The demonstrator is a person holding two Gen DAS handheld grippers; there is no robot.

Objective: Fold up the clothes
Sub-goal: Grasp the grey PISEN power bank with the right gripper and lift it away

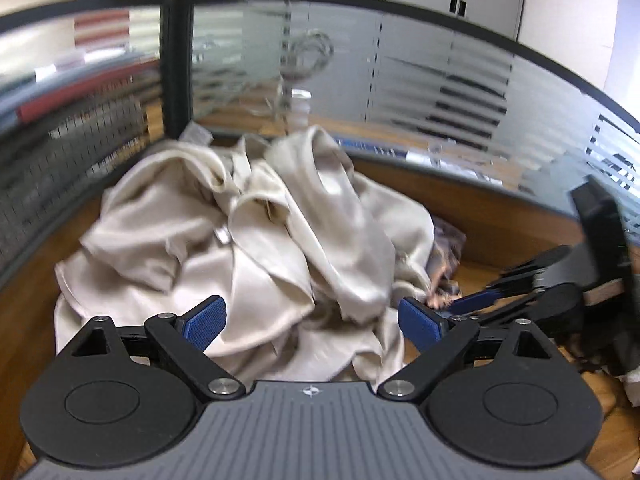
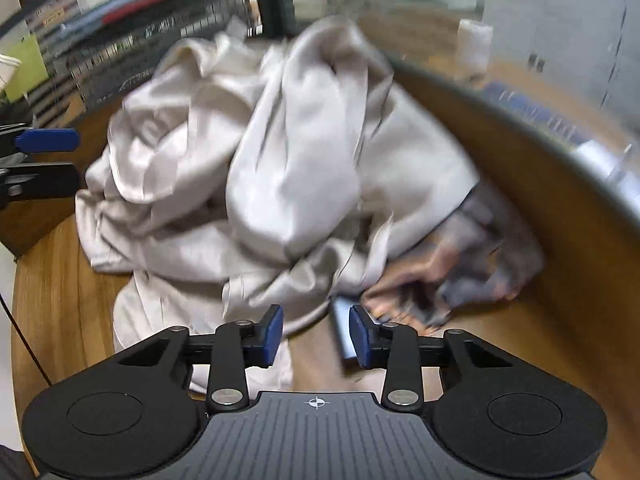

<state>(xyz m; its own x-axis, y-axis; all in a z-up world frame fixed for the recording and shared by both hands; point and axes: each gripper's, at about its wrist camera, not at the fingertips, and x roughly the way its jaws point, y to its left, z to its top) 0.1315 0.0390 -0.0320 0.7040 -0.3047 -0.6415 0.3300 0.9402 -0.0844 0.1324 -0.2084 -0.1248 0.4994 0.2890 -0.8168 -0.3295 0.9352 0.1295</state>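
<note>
Wooden desk [image 2: 60, 280] bare beside cream garment [image 2: 296, 168], left tongs [image 1: 312, 322] agape

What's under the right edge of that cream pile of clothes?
A patterned grey-and-pink garment pokes out from under the cream garment, lying on the wooden table. How far it extends beneath, or whether anything else lies there, is hidden.
</note>
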